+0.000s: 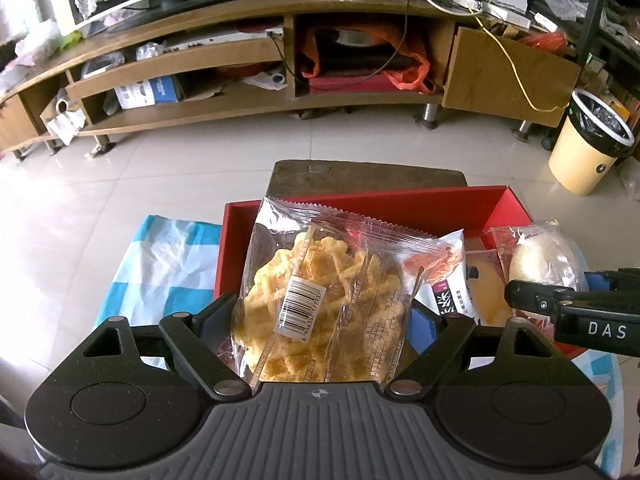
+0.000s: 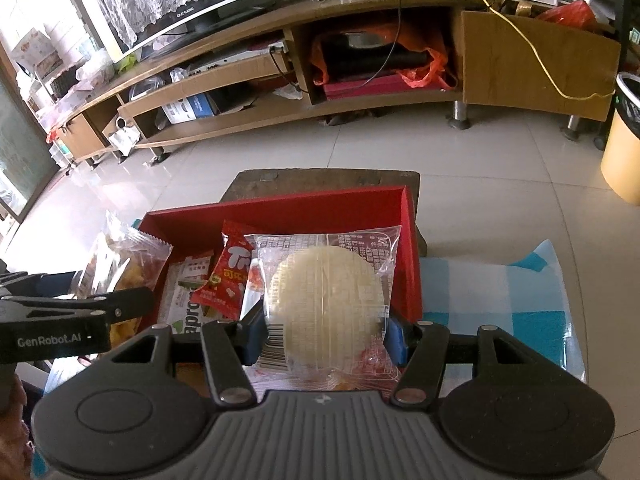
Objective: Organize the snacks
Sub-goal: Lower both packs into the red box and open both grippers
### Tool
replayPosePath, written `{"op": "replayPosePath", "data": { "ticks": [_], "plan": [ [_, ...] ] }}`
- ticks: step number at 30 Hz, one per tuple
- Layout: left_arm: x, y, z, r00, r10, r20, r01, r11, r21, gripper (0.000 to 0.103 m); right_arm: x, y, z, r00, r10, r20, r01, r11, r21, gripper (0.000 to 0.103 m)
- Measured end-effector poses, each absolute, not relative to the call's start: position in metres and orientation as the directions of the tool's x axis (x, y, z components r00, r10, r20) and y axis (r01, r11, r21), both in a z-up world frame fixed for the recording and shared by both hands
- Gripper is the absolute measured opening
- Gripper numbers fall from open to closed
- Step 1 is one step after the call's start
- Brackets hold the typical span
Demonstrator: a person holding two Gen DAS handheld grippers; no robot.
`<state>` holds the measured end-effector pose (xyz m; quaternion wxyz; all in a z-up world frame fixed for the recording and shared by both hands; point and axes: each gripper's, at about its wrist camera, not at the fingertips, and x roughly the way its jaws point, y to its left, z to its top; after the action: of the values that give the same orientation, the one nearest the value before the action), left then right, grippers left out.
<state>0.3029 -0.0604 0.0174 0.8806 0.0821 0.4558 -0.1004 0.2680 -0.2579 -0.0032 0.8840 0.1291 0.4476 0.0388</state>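
My left gripper (image 1: pixel 322 316) is shut on a clear bag of yellow waffle snacks (image 1: pixel 320 300) and holds it over the left part of the red box (image 1: pixel 400 206). In the right wrist view my right gripper (image 2: pixel 322 338) is shut on a clear packet with a round pale cake (image 2: pixel 324 300), held over the right part of the red box (image 2: pixel 280 204). Inside the box lie a red snack packet (image 2: pixel 228 276) and a green-and-white packet (image 2: pixel 182 292). The right gripper with its cake packet (image 1: pixel 540 256) shows at the right edge of the left wrist view.
The box rests on a dark low stool (image 1: pixel 368 172) and a blue-and-white checked cloth (image 2: pixel 500 300), on a pale tiled floor. A long wooden TV stand (image 1: pixel 280 60) runs across the back. A cream waste bin (image 1: pixel 588 144) stands at the right.
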Motion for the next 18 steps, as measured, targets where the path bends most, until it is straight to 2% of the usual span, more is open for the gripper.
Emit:
{"op": "replayPosePath", "data": {
  "ticks": [18],
  "plan": [
    [0.305,-0.061,0.013,0.558,-0.085,-0.825,0.247,0.967,0.067,0.089,0.276,-0.248,-0.015,0.577,0.175,-0.798,0.042,0.969,0.243,0.055]
  ]
}}
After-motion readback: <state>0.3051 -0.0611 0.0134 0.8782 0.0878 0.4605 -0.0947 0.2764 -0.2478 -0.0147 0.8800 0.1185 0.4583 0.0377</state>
